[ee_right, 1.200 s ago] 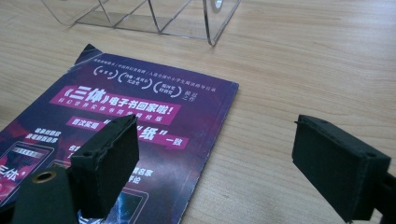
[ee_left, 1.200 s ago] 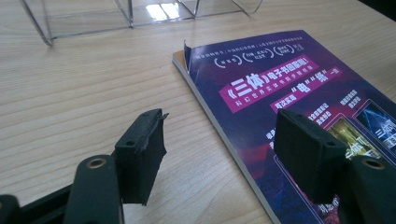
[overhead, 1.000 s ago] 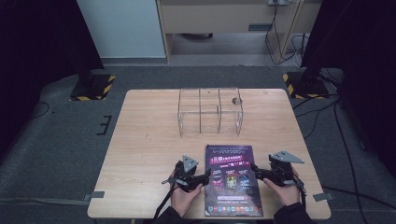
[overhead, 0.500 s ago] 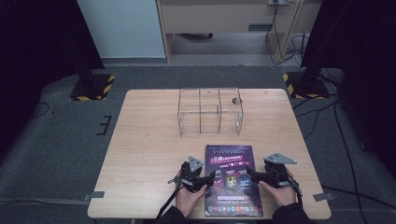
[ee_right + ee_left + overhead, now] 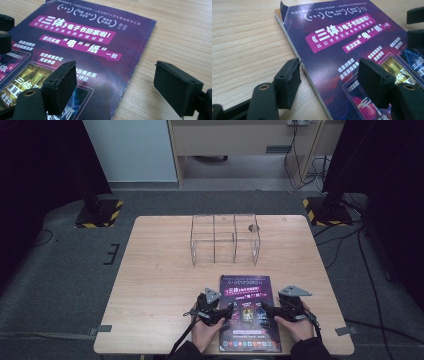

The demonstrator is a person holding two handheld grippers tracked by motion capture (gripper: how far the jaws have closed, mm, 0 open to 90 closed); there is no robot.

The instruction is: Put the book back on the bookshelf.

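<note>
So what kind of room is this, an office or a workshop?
Most likely a lab or test room set up for recording. A lone wooden table stands on grey carpet, stands with yellow-black striped bases flank it, and loose cables trail past a plain cabinet behind.

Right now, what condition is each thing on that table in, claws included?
Magazine: lying flat on the table, closed, one far corner of its cover curled up.
Left claw: open, jaws straddling the magazine's left edge.
Right claw: open, jaws straddling the magazine's right edge.
Clear rack: upright, its compartments empty.
</note>
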